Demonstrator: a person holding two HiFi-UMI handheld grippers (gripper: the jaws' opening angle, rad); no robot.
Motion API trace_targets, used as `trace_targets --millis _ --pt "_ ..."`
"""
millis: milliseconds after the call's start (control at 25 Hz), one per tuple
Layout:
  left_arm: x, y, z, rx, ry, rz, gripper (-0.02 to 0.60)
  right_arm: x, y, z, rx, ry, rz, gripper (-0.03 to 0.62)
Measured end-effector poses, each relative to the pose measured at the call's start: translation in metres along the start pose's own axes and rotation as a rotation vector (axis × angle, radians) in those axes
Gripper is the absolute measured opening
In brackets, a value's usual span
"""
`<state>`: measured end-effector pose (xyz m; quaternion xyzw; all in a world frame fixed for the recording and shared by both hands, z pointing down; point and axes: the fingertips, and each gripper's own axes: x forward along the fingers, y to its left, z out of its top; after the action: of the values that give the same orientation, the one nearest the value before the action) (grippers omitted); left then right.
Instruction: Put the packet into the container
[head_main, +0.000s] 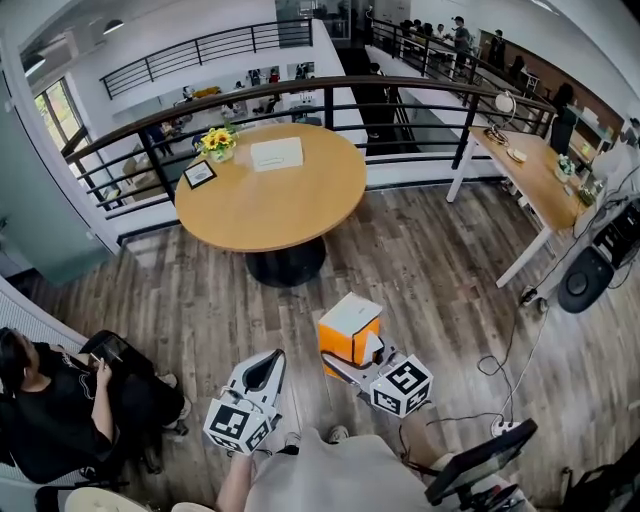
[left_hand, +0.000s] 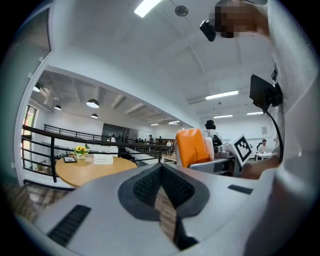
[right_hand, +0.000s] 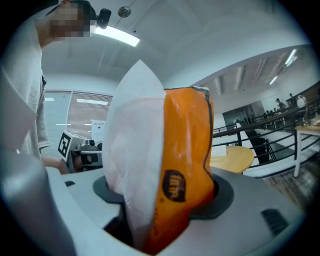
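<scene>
"What's the right gripper (right_hand: 161, 202) got hold of?"

"An orange-and-white packet (right_hand: 172, 150). The jaws are clamped on its lower end and it stands up puffy between them, white on one face and orange on the other."

"And the other one?"

"The left gripper (left_hand: 161, 172) carries nothing. Its tips meet, with only a sliver of wooden floor (head_main: 440, 260) showing behind them. It's held just beside the right one, both pointing roughly level."

"So where's the packet, exactly?"

"In the air in front of the person, over the floor and short of the round table (head_main: 300, 210)."

"Anything on that table?"

"A white box (head_main: 277, 153), some yellow flowers (head_main: 217, 141) and a small frame (head_main: 199, 174), all toward its far edge by the black railing (head_main: 400, 90). A seated person (head_main: 50, 400) is off to the left."
</scene>
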<state>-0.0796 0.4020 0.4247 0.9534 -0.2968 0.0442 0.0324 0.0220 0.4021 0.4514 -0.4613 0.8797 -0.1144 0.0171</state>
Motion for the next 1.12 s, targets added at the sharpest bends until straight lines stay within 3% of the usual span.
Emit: trace_targets --millis 360,640,1120 --pt "0.023 -0.014 -0.011 -0.021 0.016 -0.008 0.005 -0.005 -0.018 -0.006 0.029 -0.006 0.013 0.334" --pt "0.049 0.001 -0.013 -0.027 0.01 -0.019 0.005 0.012 -0.037 -0.01 0.018 0.012 0.009 0.334" --pt "0.13 0.083 0.005 -0.039 -0.01 -0.077 0.005 0.093 -0.111 0.022 0.031 0.016 -0.045 0.334"
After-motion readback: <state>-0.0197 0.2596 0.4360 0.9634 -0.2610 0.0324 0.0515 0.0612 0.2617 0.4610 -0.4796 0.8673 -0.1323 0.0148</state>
